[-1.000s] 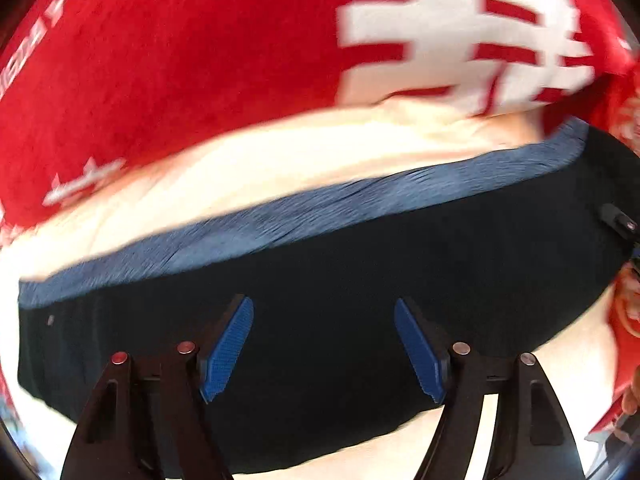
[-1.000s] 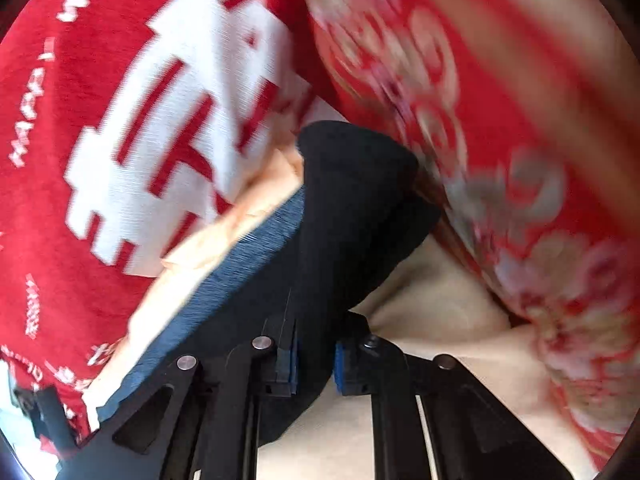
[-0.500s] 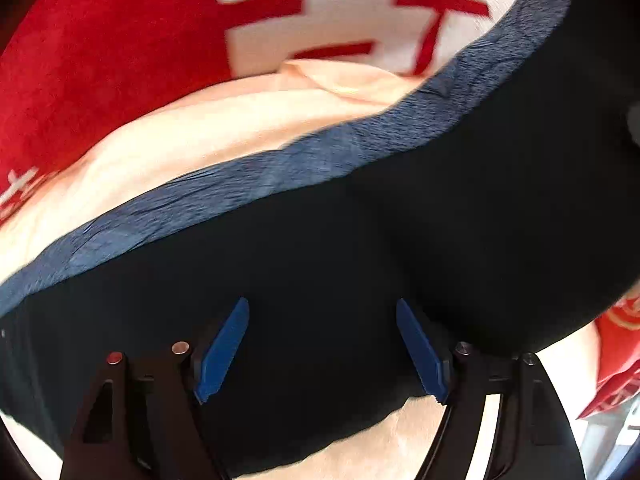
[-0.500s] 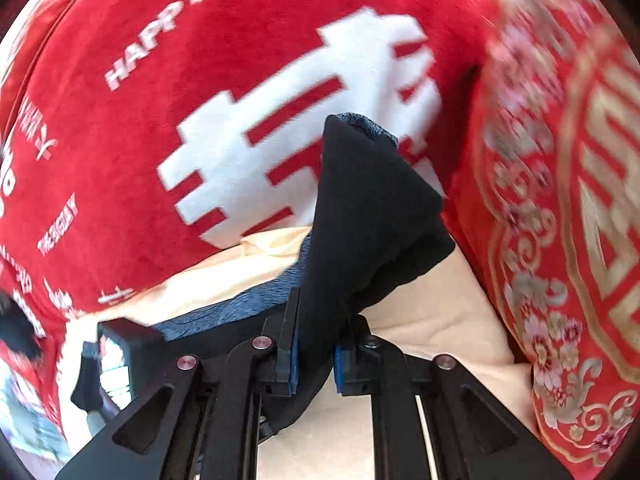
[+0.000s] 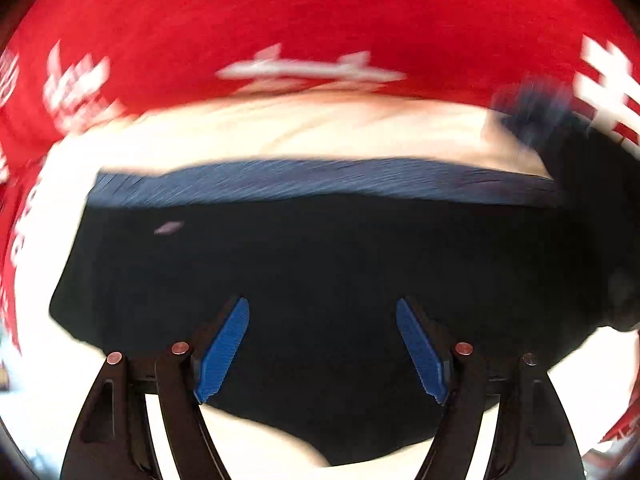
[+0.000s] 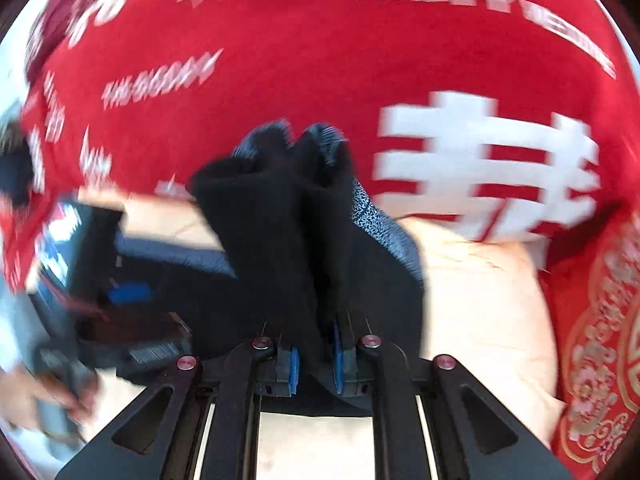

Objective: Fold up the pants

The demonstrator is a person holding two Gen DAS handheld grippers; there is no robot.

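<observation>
Black pants with a blue-grey band along the far edge lie spread on a cream sheet. My left gripper hovers open over the near part of the pants, its blue pads wide apart and nothing pinched. In the right wrist view, my right gripper is shut on a bunched end of the pants, which stands up from the jaws as a doubled fold. The left gripper's body shows blurred at the left of that view, held by a hand.
A red blanket with white lettering covers the surface beyond the cream sheet and shows again as the red blanket. A red cushion with gold embroidery lies at the right edge. Both views are motion-blurred.
My right gripper rolled and swung left with the pants end, so the left gripper comes into its view. The left gripper slid along the pants; their left end now shows.
</observation>
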